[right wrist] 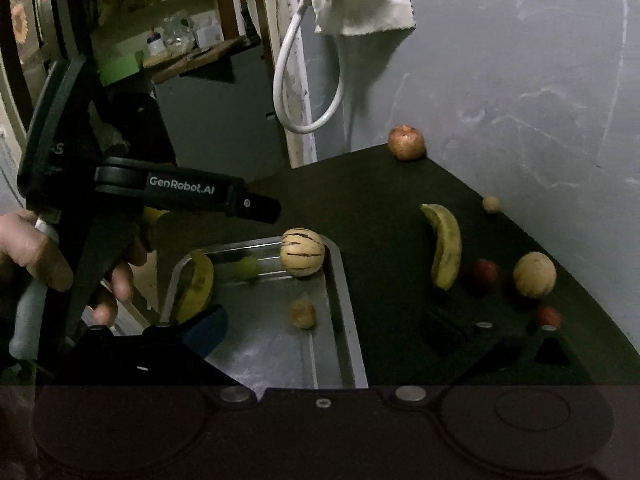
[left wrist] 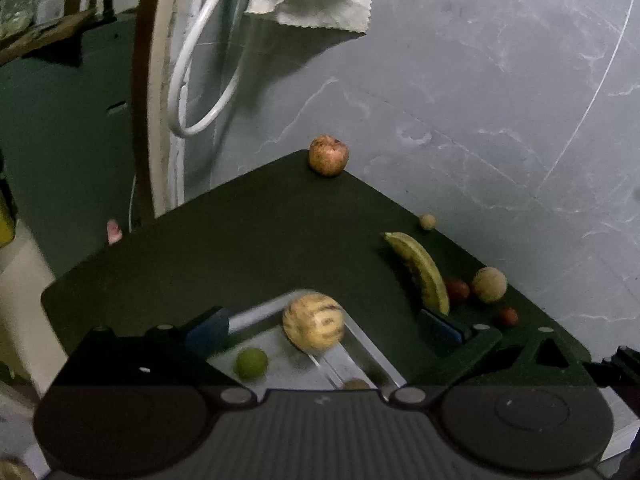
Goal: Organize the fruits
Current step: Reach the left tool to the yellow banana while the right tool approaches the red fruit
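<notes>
"GenRobot.AI" is showing on the left claw [right wrist: 256, 264] at centre left of the right wrist view only. Both claws are standing wide open, empty; right claw [right wrist: 320, 328]. The striped melon [right wrist: 301, 252] is sitting in the metal tray [right wrist: 346, 300], mid-frame, with a banana [right wrist: 198, 286] visible there alone.

Shiny metal tray [right wrist: 344, 280] on a matt dark tabletop [right wrist: 360, 192] — wall [right wrist: 520, 80] looks like polished marble, perhaps.

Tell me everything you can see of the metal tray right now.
The tray is a shallow rectangular pan, apparently bare scuffed metal, with a raised rim and rounded corners. It lies flat on the dark table near its left edge. Inside are a striped melon in the far right corner, a banana along the left wall, a green fruit and a small brown fruit. No fingers touch it.
</notes>
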Motion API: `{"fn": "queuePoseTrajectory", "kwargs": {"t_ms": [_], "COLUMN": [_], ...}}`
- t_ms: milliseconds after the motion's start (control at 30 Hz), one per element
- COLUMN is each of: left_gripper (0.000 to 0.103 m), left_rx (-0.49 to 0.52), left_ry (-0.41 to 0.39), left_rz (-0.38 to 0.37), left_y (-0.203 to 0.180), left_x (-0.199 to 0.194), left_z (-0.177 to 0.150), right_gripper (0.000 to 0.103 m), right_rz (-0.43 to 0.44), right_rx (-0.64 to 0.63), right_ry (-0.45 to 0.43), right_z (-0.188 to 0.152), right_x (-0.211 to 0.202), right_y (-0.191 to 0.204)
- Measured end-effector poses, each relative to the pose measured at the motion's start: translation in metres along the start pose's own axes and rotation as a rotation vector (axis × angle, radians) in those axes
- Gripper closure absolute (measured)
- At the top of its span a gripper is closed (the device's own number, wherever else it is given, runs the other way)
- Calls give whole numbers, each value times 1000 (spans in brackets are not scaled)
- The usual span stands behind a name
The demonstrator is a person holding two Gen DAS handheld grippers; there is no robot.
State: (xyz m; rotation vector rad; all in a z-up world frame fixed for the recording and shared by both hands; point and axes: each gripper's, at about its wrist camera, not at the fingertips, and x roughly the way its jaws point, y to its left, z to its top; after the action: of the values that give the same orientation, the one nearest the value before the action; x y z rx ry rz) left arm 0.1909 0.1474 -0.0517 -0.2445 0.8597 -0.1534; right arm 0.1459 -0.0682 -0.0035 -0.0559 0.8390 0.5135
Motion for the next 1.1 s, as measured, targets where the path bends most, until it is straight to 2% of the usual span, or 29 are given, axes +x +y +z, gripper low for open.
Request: {"fn": "queuePoseTrajectory", "kwargs": {"t_ms": [133,300,600,900,1100], "left_gripper": [1,1,1,1,1], "left_rx": [12,44,129,209,214], "left_ry": [-3,-7,-43,-59,-31], "left_rz": [37,52,30,41,32], "left_y": [-20,-52,-124,-161,-161], "left_x": [-24,-47,-83,-96,-77], "left_z": [-12,-32,-63,-62,-53], "right_gripper": [1,1,1,1,1], "right_rz": [14,-17,-70,-96,-118], "right_rx": [-6,50,117,180,204], "right_ry": [-34,-71,-150,-205,-187], "right_z": [-17,-48,-92,-111,-114], "right_x": [-31,-77,-142,-164,-154], "right_y": [-6,-27,-61,-77,-83]}}
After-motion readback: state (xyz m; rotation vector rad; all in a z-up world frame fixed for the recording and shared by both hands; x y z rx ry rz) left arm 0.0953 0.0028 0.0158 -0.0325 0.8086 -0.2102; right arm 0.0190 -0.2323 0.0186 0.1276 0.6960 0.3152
